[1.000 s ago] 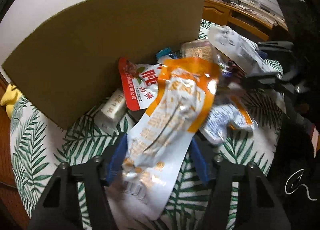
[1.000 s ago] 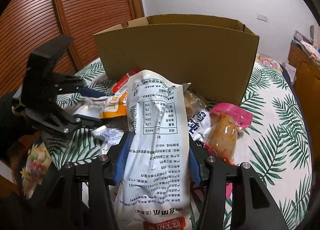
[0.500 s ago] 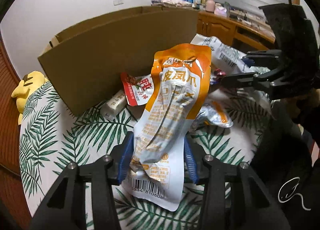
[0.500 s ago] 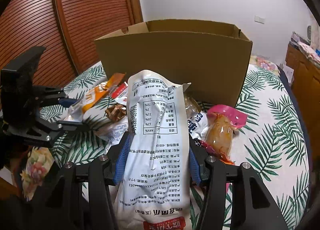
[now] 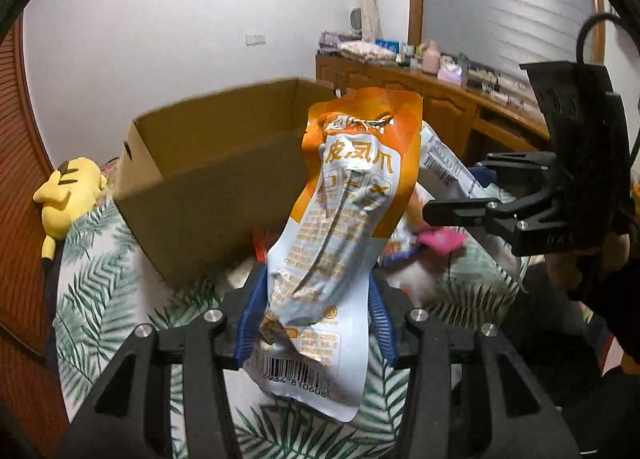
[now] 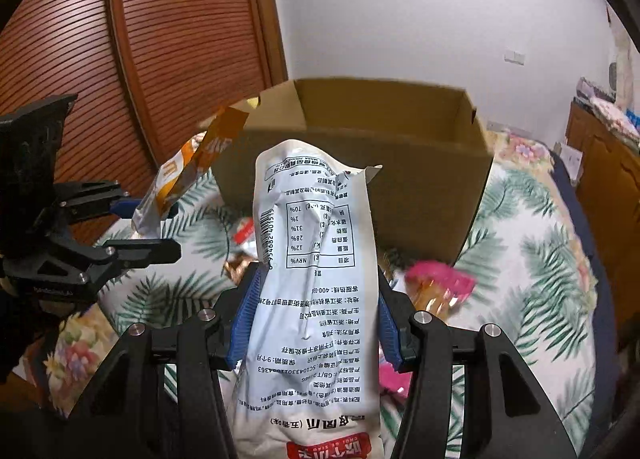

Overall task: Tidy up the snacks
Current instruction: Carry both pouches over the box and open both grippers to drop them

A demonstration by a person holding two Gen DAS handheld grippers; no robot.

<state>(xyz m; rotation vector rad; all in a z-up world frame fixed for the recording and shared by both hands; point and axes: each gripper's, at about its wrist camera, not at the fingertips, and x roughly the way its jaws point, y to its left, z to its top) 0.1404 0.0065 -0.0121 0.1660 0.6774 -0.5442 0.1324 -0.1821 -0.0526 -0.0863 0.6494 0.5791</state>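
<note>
My left gripper (image 5: pixel 314 319) is shut on an orange and white snack pouch (image 5: pixel 340 227), held upright above the bed in front of the open cardboard box (image 5: pixel 208 179). My right gripper (image 6: pixel 314 315) is shut on a large white snack bag (image 6: pixel 316 291) with printed text, also raised in front of the box (image 6: pixel 400 167). Each gripper shows in the other's view: the right one (image 5: pixel 476 199) at the right, the left one (image 6: pixel 148 231) at the left with the orange pouch (image 6: pixel 188 175). A pink snack pack (image 6: pixel 440 287) and other packets lie on the leaf-print cover.
A yellow plush toy (image 5: pixel 68 195) lies left of the box. A wooden dresser (image 5: pixel 440 103) with clutter stands behind at the right. A slatted wooden door (image 6: pixel 160 39) is at the left. The leaf-print bed cover (image 6: pixel 540 259) spreads around the box.
Both grippers have lifted their snack bags higher. The box's open top and inside have come into view. The left gripper has raised the orange pouch off the snack pile.
</note>
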